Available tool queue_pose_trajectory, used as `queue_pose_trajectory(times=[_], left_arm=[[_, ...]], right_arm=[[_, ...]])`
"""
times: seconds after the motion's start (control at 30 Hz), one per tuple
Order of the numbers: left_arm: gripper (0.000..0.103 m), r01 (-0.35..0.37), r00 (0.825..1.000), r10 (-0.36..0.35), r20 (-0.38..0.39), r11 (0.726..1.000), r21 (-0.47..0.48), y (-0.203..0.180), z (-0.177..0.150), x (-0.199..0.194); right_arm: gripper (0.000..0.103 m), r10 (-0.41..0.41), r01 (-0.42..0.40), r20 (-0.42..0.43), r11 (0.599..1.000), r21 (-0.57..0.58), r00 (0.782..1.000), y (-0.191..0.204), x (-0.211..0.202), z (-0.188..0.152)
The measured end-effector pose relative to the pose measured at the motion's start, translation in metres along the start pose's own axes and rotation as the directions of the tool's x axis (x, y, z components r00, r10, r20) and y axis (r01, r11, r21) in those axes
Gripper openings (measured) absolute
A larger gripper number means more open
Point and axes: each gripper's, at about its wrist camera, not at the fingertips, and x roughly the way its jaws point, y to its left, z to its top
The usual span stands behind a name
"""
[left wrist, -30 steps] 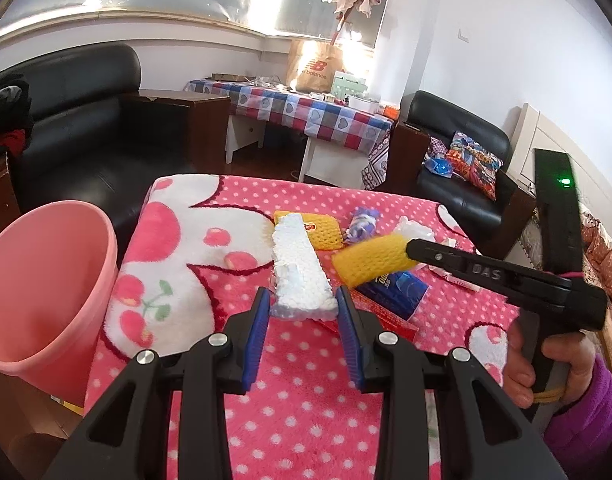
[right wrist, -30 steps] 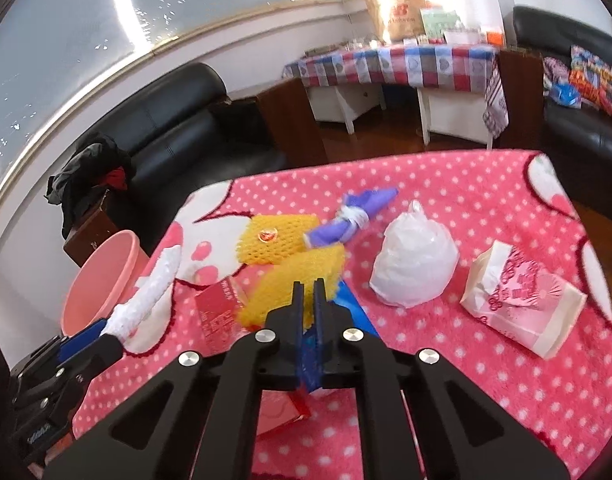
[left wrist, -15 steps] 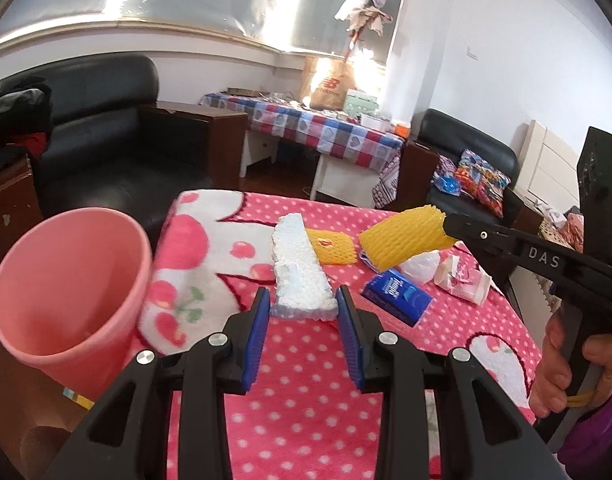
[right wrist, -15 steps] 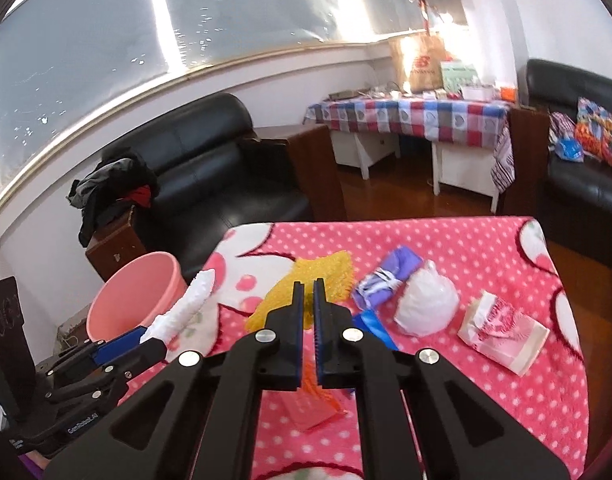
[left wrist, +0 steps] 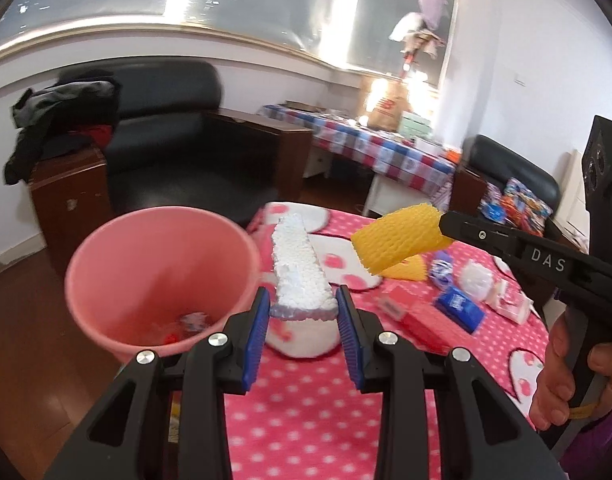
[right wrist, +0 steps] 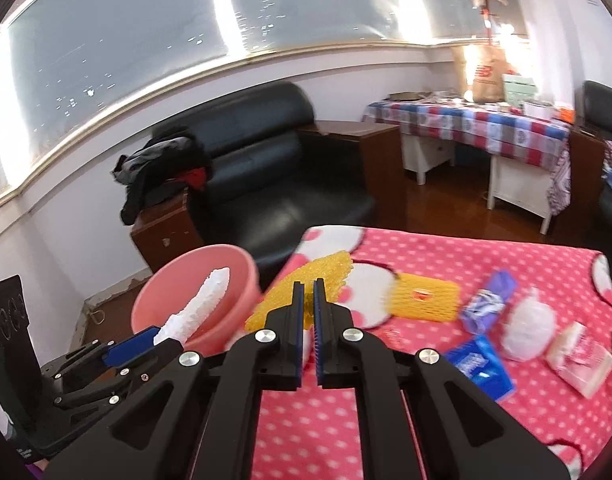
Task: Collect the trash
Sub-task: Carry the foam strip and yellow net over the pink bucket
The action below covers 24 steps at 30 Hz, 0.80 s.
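White foam strip (left wrist: 299, 276) clamped between left gripper (left wrist: 303, 312) pads beside pink bucket (left wrist: 161, 280)

Left tool (left wrist: 303, 312) grips white foam strip (left wrist: 299, 272) beside pink bucket (left wrist: 161, 280).

The pink bin (left wrist: 157, 276) stands just off the corner of the surface (left wrist: 318, 412), its mouth open from above, with only a few scraps at the bottom. The white foam strip (left wrist: 299, 276) in the left claw (left wrist: 302, 322) and the yellow foam net (left wrist: 398, 238) in the right claw (right wrist: 309, 316) hang near its rim. Wrappers clutter the surface's far right; its near polka-dot stretch is bare.
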Motion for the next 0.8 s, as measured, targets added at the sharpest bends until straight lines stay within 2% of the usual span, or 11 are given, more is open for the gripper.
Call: queue_pose_trajectory(times=[0.2, 0.4, 0.63, 0.8], left_arm=[[0.033, -0.101, 0.995, 0.1, -0.011, 0.993, -0.055, 0.042, 0.001, -0.006], [0.033, -0.183, 0.982, 0.178, -0.058, 0.976, -0.115, 0.084, -0.003, 0.001], [0.033, -0.218, 0.972, 0.202, -0.123, 0.967, -0.135, 0.11, -0.008, 0.017], [0.034, -0.226, 0.967, 0.205, -0.151, 0.964, -0.138, 0.118, -0.011, 0.024]], right_arm=[[0.005, 0.059, -0.061, -0.034, 0.996, -0.064, 0.998, 0.042, 0.031, 0.005], [0.005, 0.08, -0.09, -0.089, 0.989, -0.12, 0.993, 0.075, 0.067, 0.005], [0.005, 0.079, -0.109, -0.16, 0.976, -0.189, 0.984, 0.106, 0.102, -0.007], [0.005, 0.075, -0.116, -0.207, 0.975, -0.192, 0.975, 0.112, 0.119, -0.015]])
